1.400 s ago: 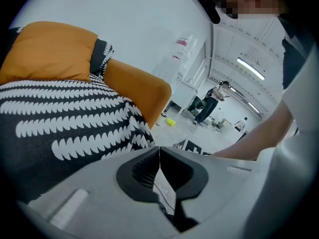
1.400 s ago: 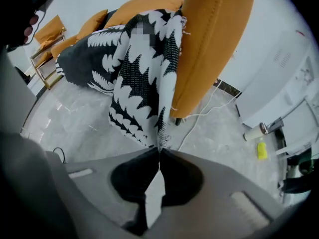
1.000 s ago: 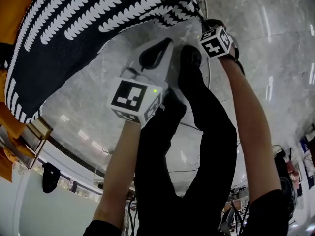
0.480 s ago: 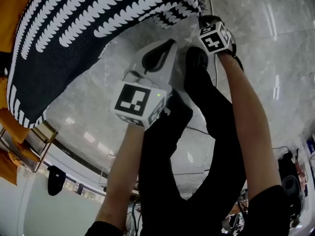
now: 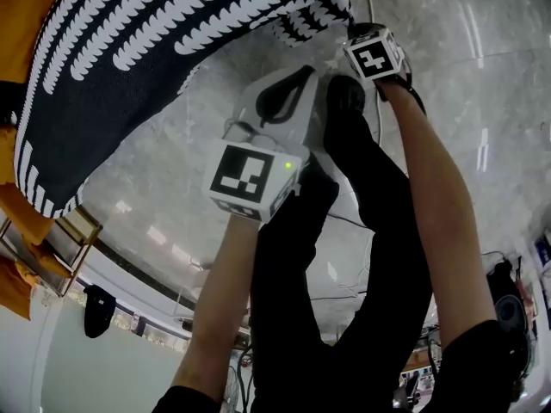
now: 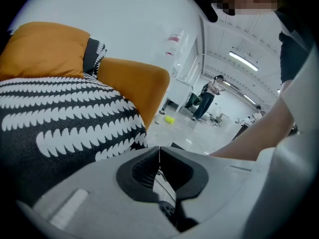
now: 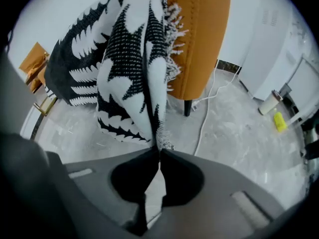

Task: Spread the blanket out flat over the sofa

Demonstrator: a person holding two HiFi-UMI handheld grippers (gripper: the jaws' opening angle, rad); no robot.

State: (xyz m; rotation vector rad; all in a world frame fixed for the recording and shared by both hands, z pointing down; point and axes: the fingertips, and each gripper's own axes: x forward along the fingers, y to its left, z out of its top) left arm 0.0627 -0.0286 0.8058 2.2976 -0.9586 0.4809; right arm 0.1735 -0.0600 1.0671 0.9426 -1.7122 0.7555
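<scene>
Blanket (image 7: 134, 59) pinched in right gripper (image 7: 159, 151) — left gripper (image 6: 159, 152) empty, closed.

I had both arms stretched out ahead, my left gripper (image 6: 159, 152) closed on nothing, my right gripper (image 7: 159, 152) pointing steeply down, its jaws clamped on the blanket's (image 7: 134, 59) edge.

A black-and-white patterned blanket (image 5: 155, 50) lies draped over an orange sofa (image 5: 24, 11) at the upper left. The right hand-held gripper (image 5: 355, 40) meets the blanket's hanging corner. The left hand-held gripper (image 5: 288, 84) is clear of the cloth, above the marble floor (image 5: 164, 188) and beside the person's black trousers (image 5: 344, 256).
</scene>
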